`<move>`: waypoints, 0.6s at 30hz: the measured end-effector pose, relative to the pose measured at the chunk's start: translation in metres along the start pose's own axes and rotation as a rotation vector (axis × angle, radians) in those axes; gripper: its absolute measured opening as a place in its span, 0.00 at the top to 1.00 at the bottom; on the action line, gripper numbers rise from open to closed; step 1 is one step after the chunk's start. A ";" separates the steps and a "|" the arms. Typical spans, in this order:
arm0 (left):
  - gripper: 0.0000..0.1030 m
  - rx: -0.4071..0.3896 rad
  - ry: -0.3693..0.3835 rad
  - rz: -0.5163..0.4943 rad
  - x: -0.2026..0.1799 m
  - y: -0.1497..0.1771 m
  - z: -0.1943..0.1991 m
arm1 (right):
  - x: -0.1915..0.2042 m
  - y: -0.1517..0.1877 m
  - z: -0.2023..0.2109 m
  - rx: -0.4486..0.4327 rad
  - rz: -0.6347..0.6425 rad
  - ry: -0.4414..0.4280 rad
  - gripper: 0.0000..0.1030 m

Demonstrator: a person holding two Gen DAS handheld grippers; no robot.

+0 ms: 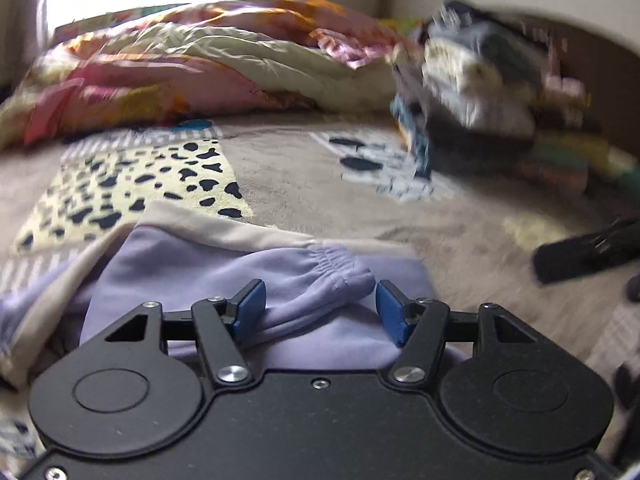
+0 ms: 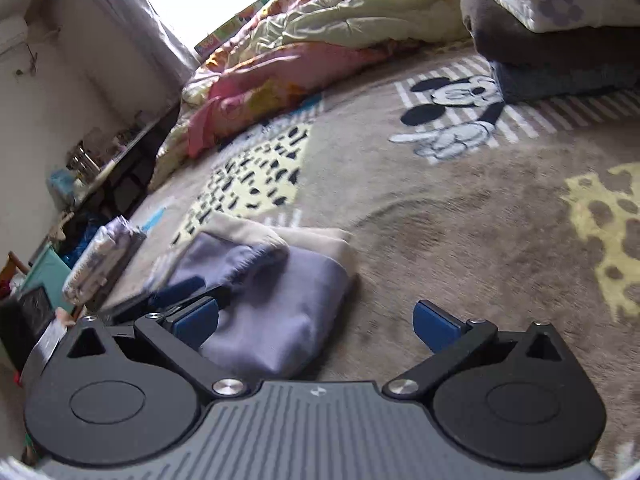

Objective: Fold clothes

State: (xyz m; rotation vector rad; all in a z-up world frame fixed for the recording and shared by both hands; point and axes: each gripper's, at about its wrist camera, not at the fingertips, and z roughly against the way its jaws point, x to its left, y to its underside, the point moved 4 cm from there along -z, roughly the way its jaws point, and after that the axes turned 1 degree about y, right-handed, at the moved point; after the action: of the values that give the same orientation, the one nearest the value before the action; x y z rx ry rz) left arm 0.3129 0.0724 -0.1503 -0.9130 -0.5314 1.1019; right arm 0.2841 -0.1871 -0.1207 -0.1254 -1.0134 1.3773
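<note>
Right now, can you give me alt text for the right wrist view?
The right gripper hovers wide open and empty over the near edge of a folded lilac garment lying on a beige cloth on a plush tan blanket. A rumpled floral quilt and stacked folded laundry lie beyond.

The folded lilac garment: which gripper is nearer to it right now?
Left. The left gripper sits right over the folded lilac garment, its elastic cuff between the open pads. The right gripper is wide open beside it, over the blanket.
</note>
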 end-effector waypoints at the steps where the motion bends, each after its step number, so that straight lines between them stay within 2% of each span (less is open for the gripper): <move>1: 0.73 -0.004 -0.012 -0.009 -0.002 -0.001 -0.002 | -0.003 0.001 0.001 0.008 0.000 0.004 0.00; 3: 0.80 -0.031 -0.012 0.025 -0.001 -0.004 0.004 | -0.010 0.000 0.002 0.030 -0.006 0.028 0.01; 5: 0.81 -0.059 -0.004 0.057 -0.002 -0.008 0.010 | -0.017 0.000 0.006 0.041 -0.019 0.033 0.02; 6: 0.81 -0.080 0.030 0.068 -0.007 -0.010 0.018 | -0.020 -0.001 0.011 0.032 -0.032 0.028 0.05; 7: 0.81 -0.108 0.084 0.081 -0.014 -0.012 0.026 | -0.024 -0.002 0.016 0.022 -0.045 0.023 0.08; 8: 0.81 -0.133 0.150 0.099 -0.023 -0.013 0.034 | -0.027 -0.003 0.021 0.010 -0.057 0.020 0.16; 9: 0.81 -0.138 0.209 0.117 -0.033 -0.013 0.039 | -0.031 -0.005 0.027 -0.009 -0.069 0.021 0.22; 12: 0.81 -0.122 0.349 0.132 -0.069 -0.009 0.047 | -0.040 -0.011 0.048 -0.052 -0.102 0.005 0.28; 14: 0.81 -0.086 0.462 0.128 -0.094 -0.002 0.051 | -0.040 -0.013 0.064 -0.073 -0.092 0.002 0.30; 18: 0.81 -0.008 0.775 0.037 -0.141 0.010 0.071 | -0.031 -0.021 0.097 -0.110 -0.017 0.036 0.30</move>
State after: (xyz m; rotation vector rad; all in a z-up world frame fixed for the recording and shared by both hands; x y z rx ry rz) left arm 0.1993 -0.0303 -0.1107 -1.2644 0.1222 0.6944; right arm 0.2411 -0.2638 -0.0660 -0.2225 -1.0579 1.2998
